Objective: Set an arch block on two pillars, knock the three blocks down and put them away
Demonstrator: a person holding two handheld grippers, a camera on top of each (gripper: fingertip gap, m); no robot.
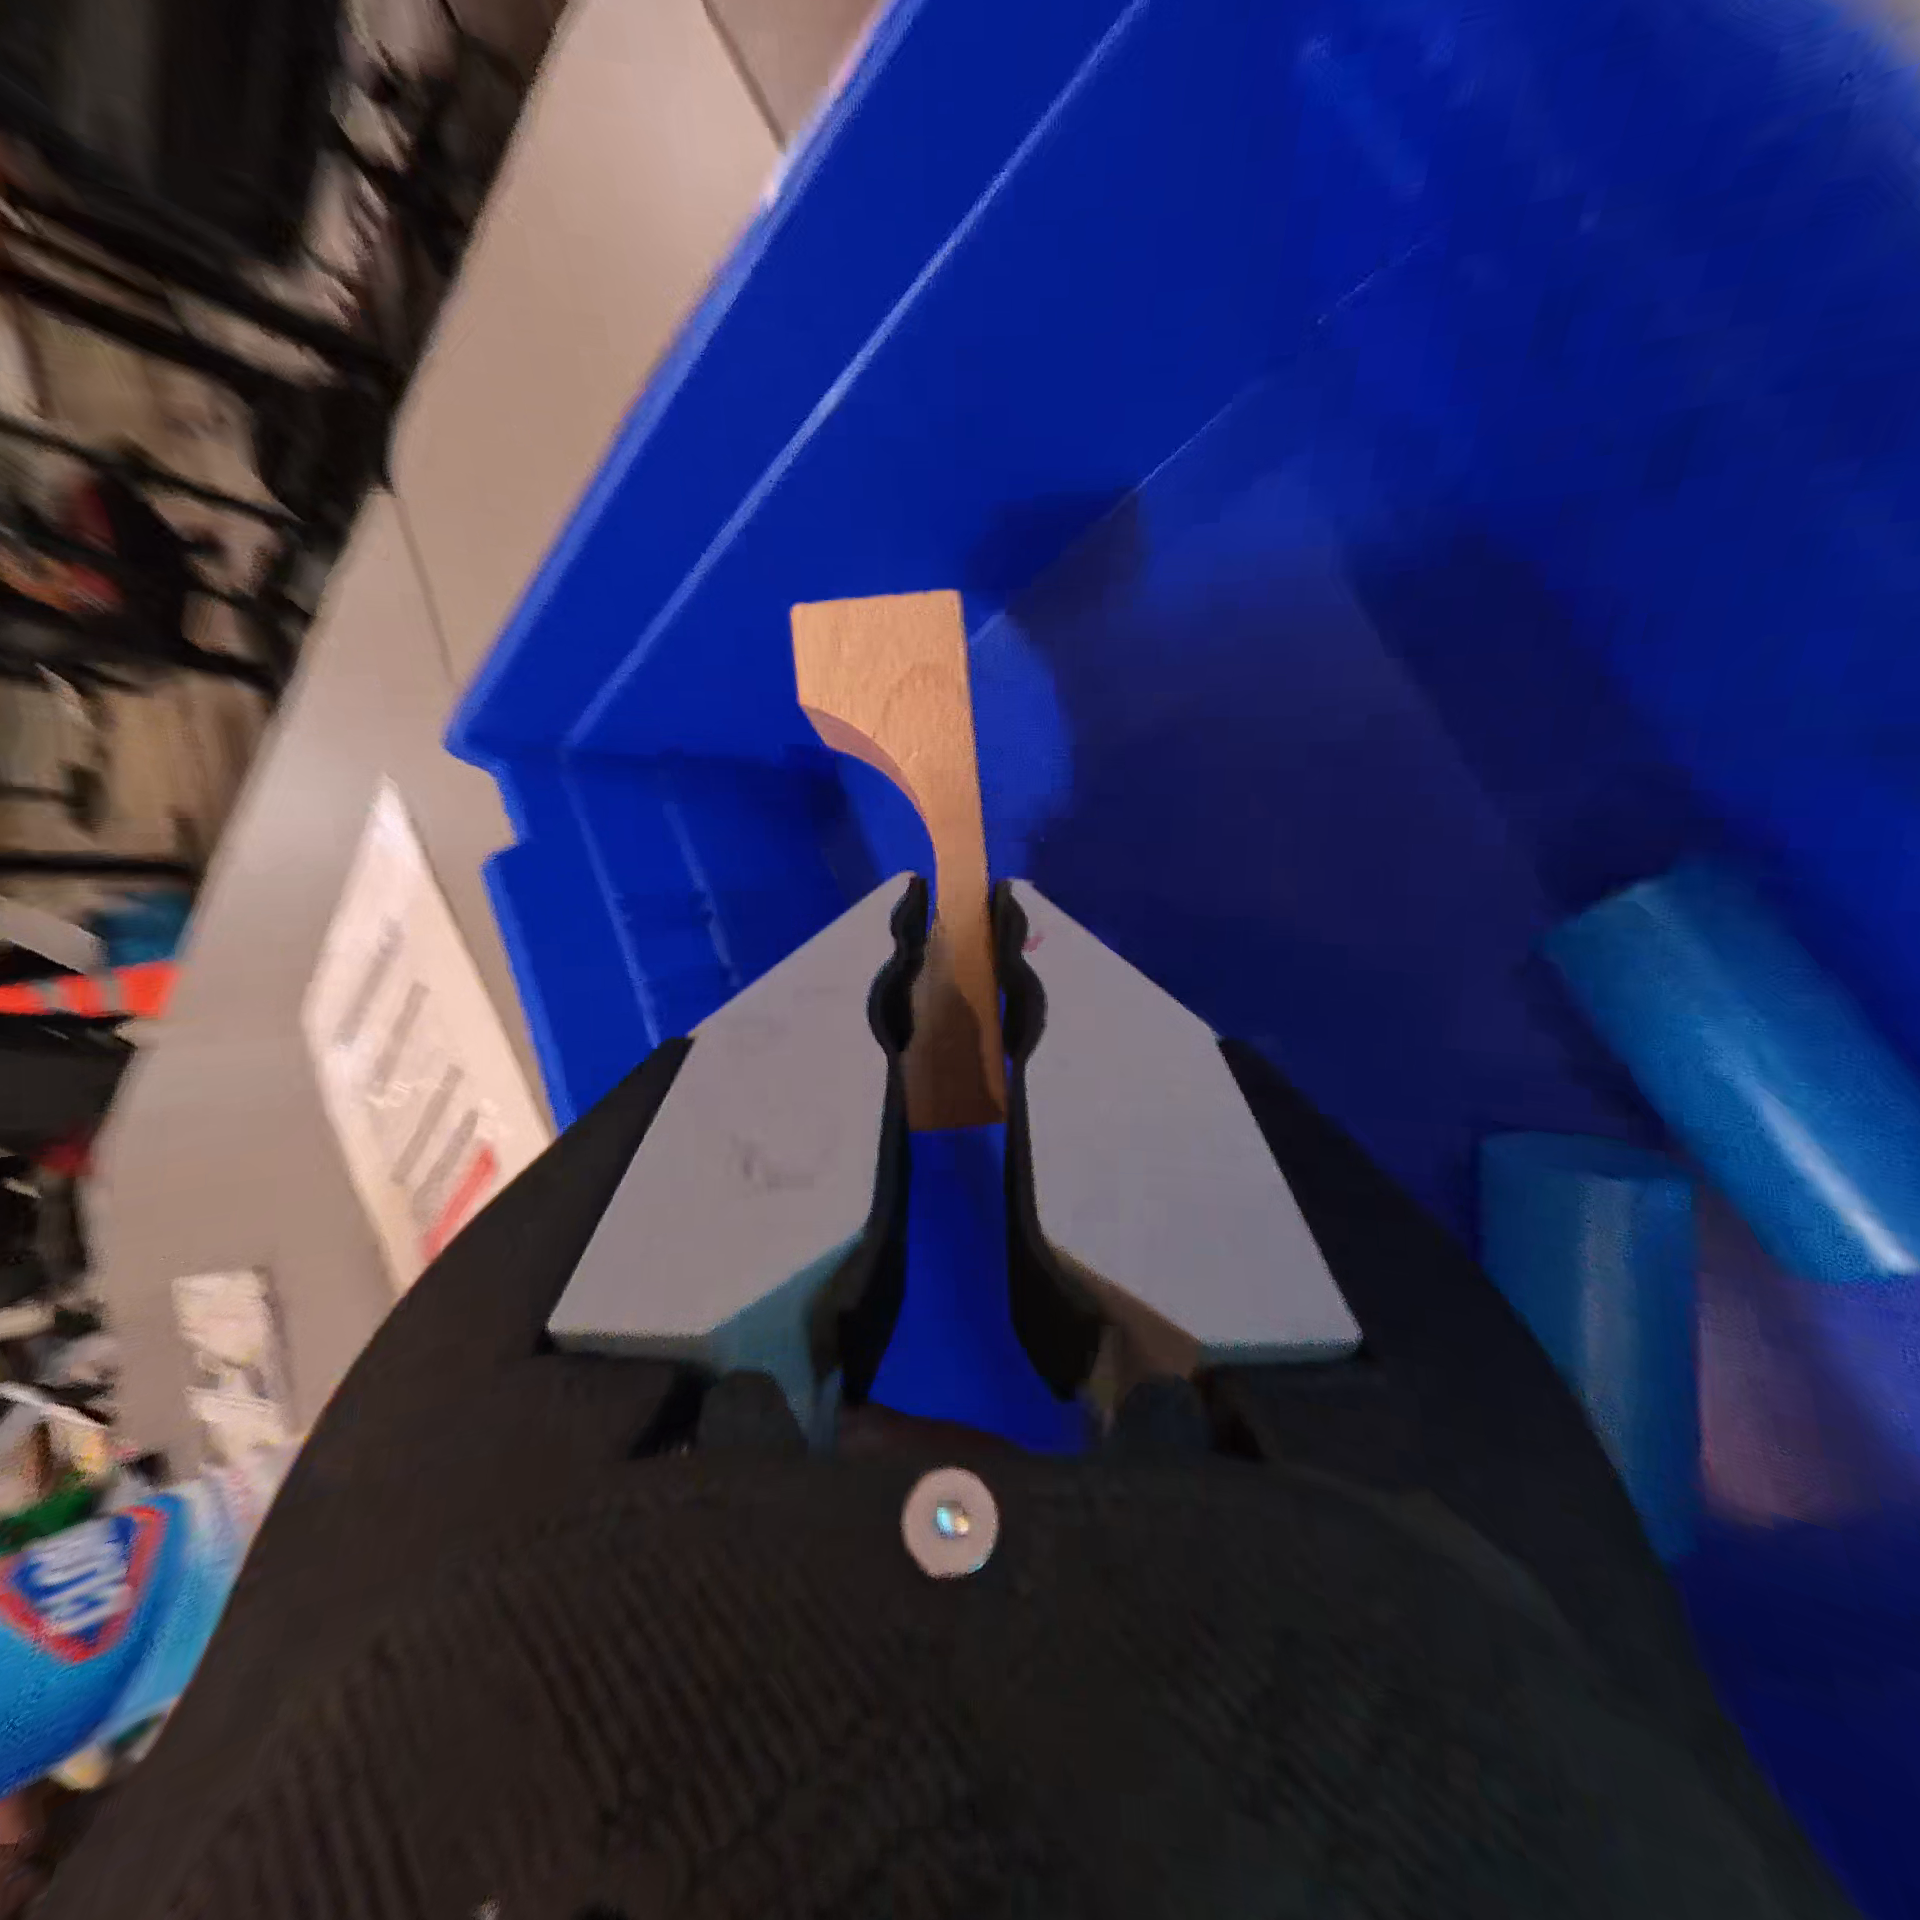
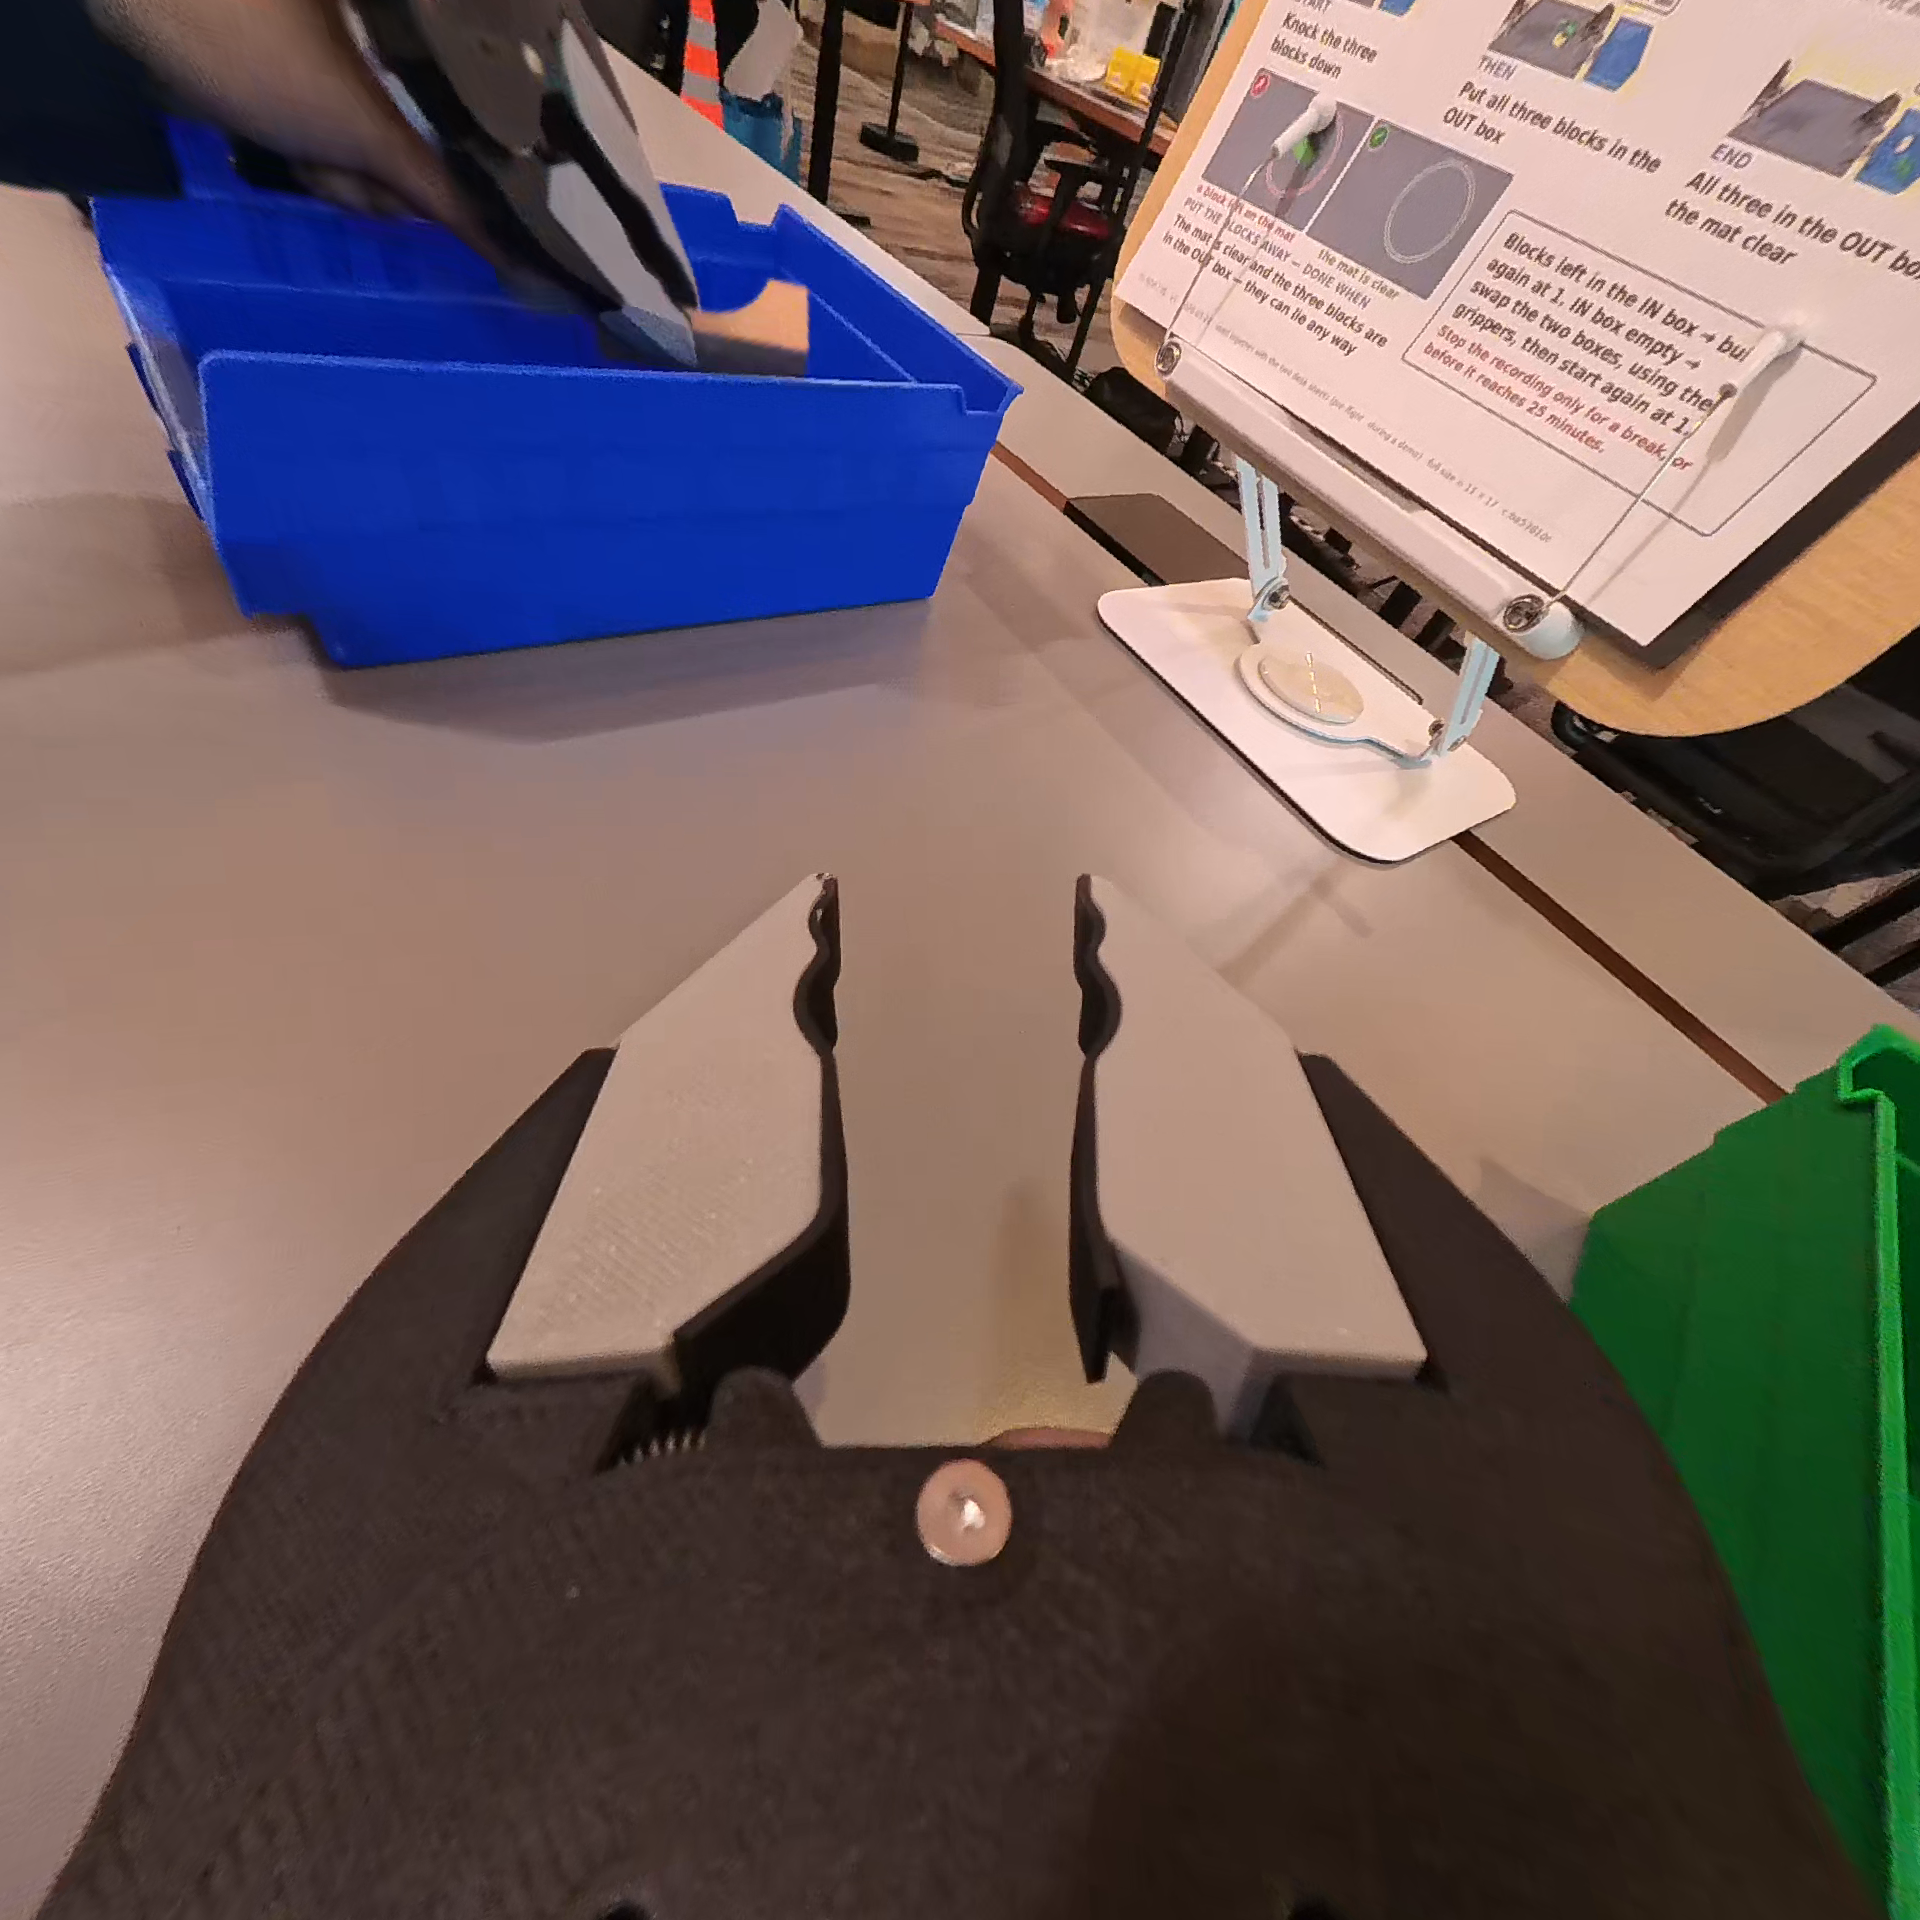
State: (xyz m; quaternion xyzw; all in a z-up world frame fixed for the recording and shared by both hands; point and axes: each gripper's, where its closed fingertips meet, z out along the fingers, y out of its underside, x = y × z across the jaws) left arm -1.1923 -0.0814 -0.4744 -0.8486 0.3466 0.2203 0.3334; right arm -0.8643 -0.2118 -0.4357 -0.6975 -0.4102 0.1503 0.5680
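The left gripper (image 1: 958,894) pinches the wooden arch block (image 1: 920,727) at its thin middle, inside the blue bin (image 2: 582,488). It could pivot and slip there. The right gripper (image 2: 956,894) hovers half-open, empty.

A grey bench (image 2: 520,831) fills the near view; beyond its far edge stand dark chairs (image 2: 1049,208) on a patterned floor (image 2: 914,197).

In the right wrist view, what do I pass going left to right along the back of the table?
Blue bin with the left gripper reaching in, jaws shut on the wooden arch block → white stand base → instruction board → green bin at the right edge.
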